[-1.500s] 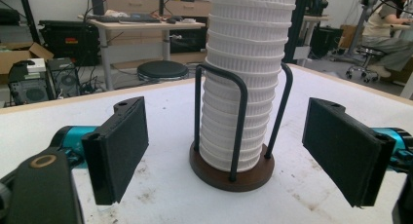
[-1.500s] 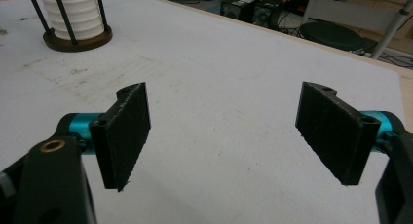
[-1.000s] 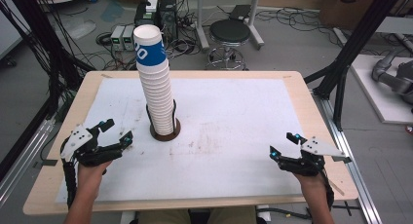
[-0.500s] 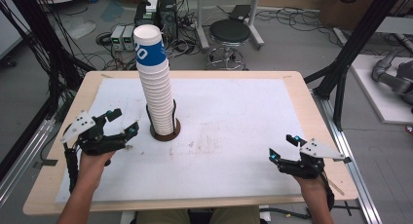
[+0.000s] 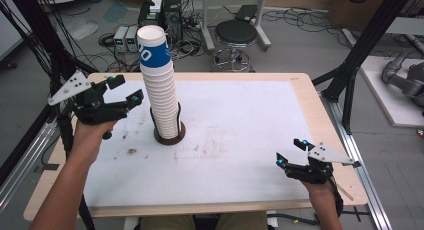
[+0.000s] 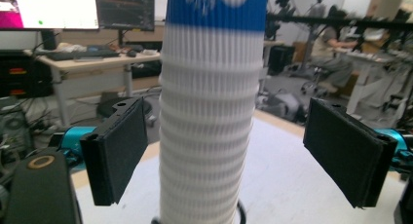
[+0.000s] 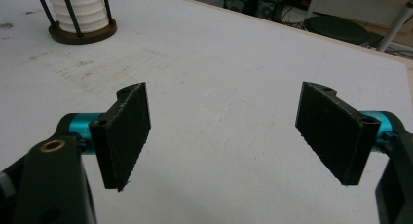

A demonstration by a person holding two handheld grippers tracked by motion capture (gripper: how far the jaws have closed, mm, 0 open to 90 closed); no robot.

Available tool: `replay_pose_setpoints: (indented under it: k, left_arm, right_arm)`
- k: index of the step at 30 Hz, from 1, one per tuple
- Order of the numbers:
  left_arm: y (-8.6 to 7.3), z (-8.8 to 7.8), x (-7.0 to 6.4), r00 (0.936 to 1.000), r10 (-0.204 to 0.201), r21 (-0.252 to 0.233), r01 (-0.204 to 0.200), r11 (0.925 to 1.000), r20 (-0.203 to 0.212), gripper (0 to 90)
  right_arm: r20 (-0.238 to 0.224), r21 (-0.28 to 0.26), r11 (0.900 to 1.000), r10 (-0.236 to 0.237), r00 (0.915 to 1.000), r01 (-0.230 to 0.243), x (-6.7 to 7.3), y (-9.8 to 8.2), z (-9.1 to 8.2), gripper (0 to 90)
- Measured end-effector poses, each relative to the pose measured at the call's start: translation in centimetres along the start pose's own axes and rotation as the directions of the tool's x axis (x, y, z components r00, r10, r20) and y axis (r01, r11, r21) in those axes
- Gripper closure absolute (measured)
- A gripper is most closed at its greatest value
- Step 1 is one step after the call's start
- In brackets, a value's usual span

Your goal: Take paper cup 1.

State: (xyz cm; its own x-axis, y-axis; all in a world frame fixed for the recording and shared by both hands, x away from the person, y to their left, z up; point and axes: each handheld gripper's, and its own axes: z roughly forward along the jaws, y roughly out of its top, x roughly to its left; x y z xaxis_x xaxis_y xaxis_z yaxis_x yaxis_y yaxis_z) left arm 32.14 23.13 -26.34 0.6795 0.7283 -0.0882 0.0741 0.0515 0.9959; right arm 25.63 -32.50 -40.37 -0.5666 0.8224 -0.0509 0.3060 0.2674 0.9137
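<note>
At the table's left side, I am holding my left gripper [image 5: 121, 92] beside the one stack of paper cups [image 5: 159, 92], jaws released, nothing between the pads. Standing upright in its one round holder [image 5: 169, 136], the stack is lying straight ahead of these jaws, its long axis vertical. Well apart at the right edge, my right gripper [image 5: 290, 152] is hovering released and empty, the farther of my two.

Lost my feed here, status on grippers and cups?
Left gripper open, beside tall stack of white ribbed paper cups, no contact. Right gripper open, empty, near table edge. Nothing in the way.
</note>
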Motion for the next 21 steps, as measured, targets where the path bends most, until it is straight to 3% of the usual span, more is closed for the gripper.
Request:
replay_pose_setpoints:
  k: [8, 11, 16, 21]
  left_arm:
    - [3.7, 1.5, 0.5, 0.9995, 0.031, 0.008, -0.031, 0.9995, -0.004, 16.1]
    - [5.5, 2.5, 0.5, 0.9991, 0.038, 0.014, -0.038, 0.9992, 0.016, 16.1]
    - [6.9, 3.6, 0.6, 0.9992, 0.040, 0.030, -0.040, 0.9987, 0.006, 16.1]
    - [8.7, 5.1, 0.7, 0.9991, 0.038, 0.036, -0.039, 0.9986, 0.020, 16.1]
  right_arm:
    - [-0.004, 0.004, 1.000, 0.001, 1.0000, -0.001, 0.0, 0.0, 0.1, 20.8]
    - [-0.002, 0.004, 1.000, 0.002, 1.0000, -0.002, -0.1, 0.0, 0.0, 20.8]
    - [-0.003, -0.001, 1.000, 0.004, 1.0000, -0.004, -0.1, -0.1, 0.0, 20.8]
    - [-0.002, -0.002, 1.000, 0.008, 1.0000, -0.008, -0.2, -0.1, -0.1, 20.8]
